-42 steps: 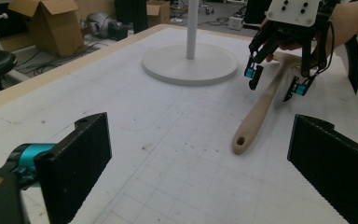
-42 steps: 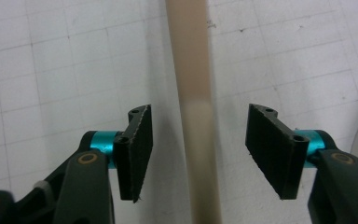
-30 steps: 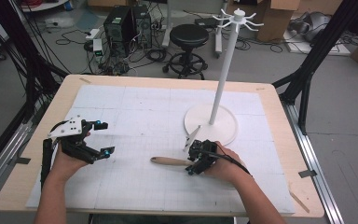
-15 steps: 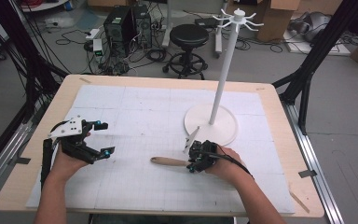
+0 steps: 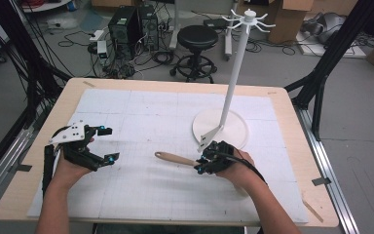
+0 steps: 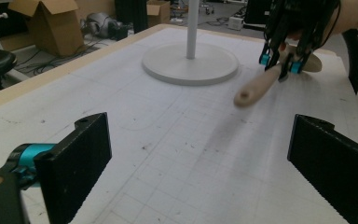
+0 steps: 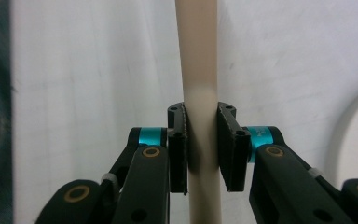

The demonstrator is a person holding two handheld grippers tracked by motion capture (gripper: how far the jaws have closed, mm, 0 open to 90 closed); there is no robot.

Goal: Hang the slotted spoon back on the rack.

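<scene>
SITE: you work in a lab or workshop | BENCH: wooden table [image 5: 282, 105] under a gridded white mat [image 5: 141, 122] | FRAME: black struts [image 5: 321, 73] beside it | FLOOR: computer towers [image 5: 134, 24] amid tangled cables [image 5: 151, 56], black stool [image 5: 197, 41], cardboard boxes [image 5: 292, 14].

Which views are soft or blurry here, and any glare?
High view: even light, no glare, slightly soft. Left gripper view: wooden handle and right hand-held gripper slightly blurred; near pads sharper. Right gripper view: handle close-up and soft, left edge smeared dark, white mat washed out.
</scene>
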